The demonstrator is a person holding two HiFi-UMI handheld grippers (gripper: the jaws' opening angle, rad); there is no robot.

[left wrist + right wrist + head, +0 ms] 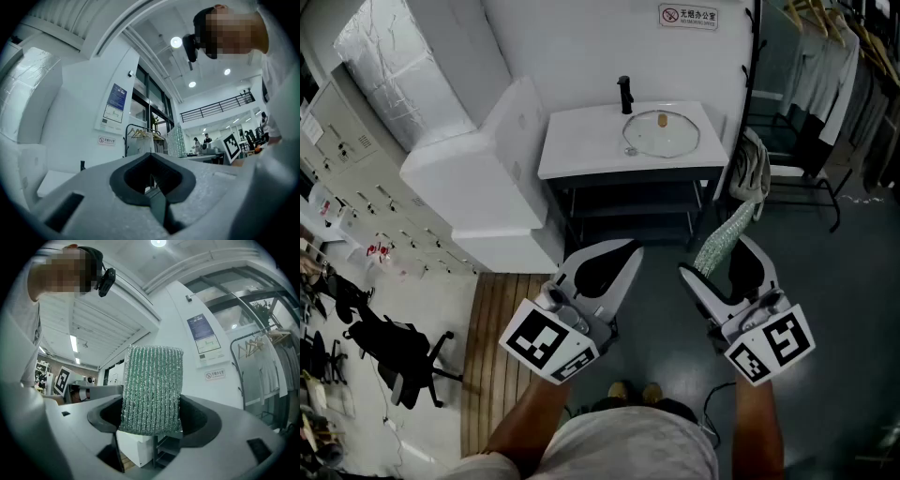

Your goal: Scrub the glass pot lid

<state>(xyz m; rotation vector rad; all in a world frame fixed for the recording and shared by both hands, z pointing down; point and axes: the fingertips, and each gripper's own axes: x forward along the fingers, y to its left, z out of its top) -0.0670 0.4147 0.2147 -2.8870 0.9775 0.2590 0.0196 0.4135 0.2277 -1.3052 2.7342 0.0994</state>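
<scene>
The glass pot lid (661,134) with a tan knob lies in the basin of a white sink counter (581,141) far ahead, beside a black faucet (624,94). Both grippers are held at waist height, well short of the sink. My left gripper (628,251) is shut with nothing in it; in its own view the jaws (151,159) meet at the tip. My right gripper (714,261) is shut on a green glittery scrub sponge (719,242), which stands up out of the jaws (152,401) as a ribbed green sponge (152,390).
A large white cabinet (478,178) stands left of the sink. A cloth (757,169) hangs at the counter's right end, with a clothes rack (825,84) beyond. A wooden mat (502,328) and a black office chair (394,352) are at the left. The floor is dark grey.
</scene>
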